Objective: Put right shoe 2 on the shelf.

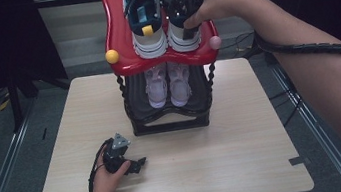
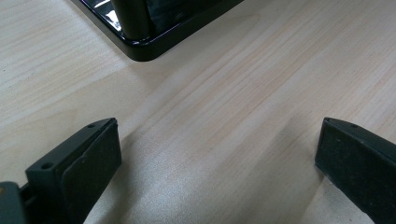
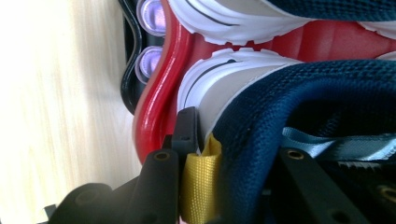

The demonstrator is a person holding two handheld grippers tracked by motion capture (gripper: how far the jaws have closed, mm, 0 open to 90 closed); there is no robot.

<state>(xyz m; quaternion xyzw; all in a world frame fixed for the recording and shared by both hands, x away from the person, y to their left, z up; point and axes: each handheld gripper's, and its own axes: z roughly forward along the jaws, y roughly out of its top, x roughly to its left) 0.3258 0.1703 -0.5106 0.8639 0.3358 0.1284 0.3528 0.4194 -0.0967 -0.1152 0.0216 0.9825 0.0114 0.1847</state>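
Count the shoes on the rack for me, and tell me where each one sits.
4. Two navy-and-white sneakers side by side on the red top shelf: left sneaker, right sneaker gripped at its heel by the right gripper. Two pale pink shoes on the black lower shelf. Others may be hidden.

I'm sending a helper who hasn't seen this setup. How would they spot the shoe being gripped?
Find the shoe rack at the table's far edge and look at its red top shelf. Of the two navy-and-white sneakers there, it is the right sneaker, with the right gripper shut on its heel collar.

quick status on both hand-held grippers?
Left hand-held gripper: open, nothing between its jaws, low over the table.
Right hand-held gripper: shut on the heel collar of the right-hand sneaker on the red shelf.
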